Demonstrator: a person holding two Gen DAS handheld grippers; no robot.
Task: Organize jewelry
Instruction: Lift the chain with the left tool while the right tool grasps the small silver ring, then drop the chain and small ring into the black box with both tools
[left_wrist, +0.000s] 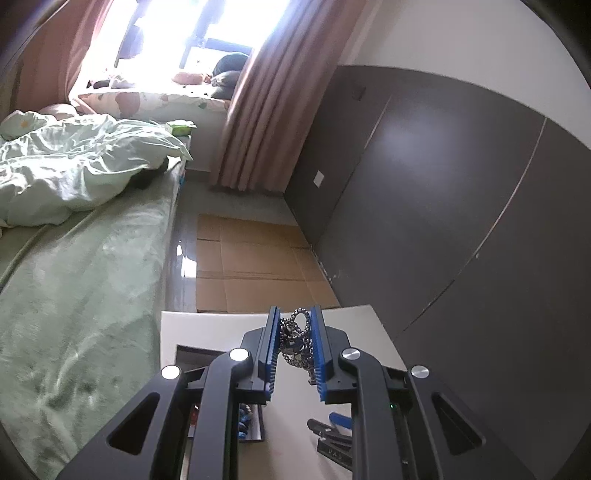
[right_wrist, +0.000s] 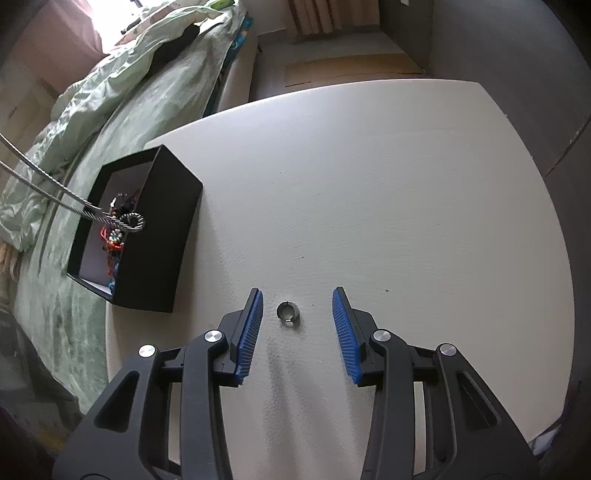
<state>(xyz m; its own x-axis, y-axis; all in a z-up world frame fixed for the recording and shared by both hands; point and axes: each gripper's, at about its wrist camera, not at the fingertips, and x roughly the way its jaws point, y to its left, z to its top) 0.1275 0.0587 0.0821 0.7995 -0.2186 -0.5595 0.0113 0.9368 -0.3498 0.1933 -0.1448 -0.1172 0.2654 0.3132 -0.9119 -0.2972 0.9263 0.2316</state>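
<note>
My left gripper (left_wrist: 294, 314) is shut on a bunched silver chain necklace (left_wrist: 295, 338) and holds it above the white table (left_wrist: 207, 328). In the right wrist view a loop of that chain (right_wrist: 125, 221) hangs over the open black jewelry box (right_wrist: 166, 236), which holds several coloured bead pieces (right_wrist: 115, 240). My right gripper (right_wrist: 297, 295) is open and low over the table (right_wrist: 369, 184), with a small silver ring (right_wrist: 287, 311) lying between its fingertips. The right gripper's fingers also show at the bottom of the left wrist view (left_wrist: 332, 428).
A bed with green bedding (left_wrist: 74, 258) runs along the table's left side. Flattened cardboard (left_wrist: 251, 266) lies on the floor beyond the table. A dark wall panel (left_wrist: 461, 221) stands to the right.
</note>
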